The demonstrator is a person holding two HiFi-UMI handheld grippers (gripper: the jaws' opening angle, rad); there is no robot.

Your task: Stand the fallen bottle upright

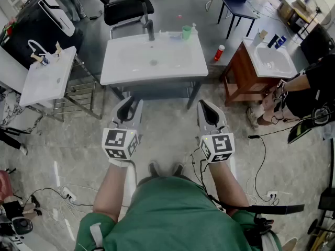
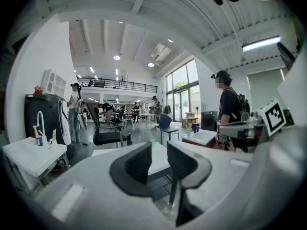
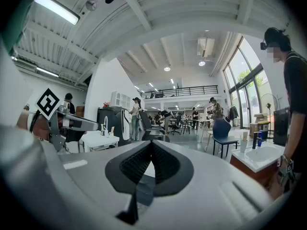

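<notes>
Left gripper (image 1: 129, 101) has its jaws a bit apart, right gripper (image 1: 207, 105) is pinched together, both empty.

They're held over the floor just short of the white sink (image 1: 120, 69), whose front rim is the nearest thing ahead. A faucet (image 1: 149, 29) and green cup (image 1: 186, 32) stand on the back ledge, and a red bottle (image 1: 219, 52) is upright on the floor beside a wooden cabinet (image 1: 238, 72). The fallen bottle (image 1: 172, 34) is, I think, the pale thing lying between faucet and cup, but it's too small to be sure.

glossy white basin (image 1: 119, 73), wooden cabinet (image 1: 237, 77), matt grey right claw (image 3: 149, 147)
</notes>
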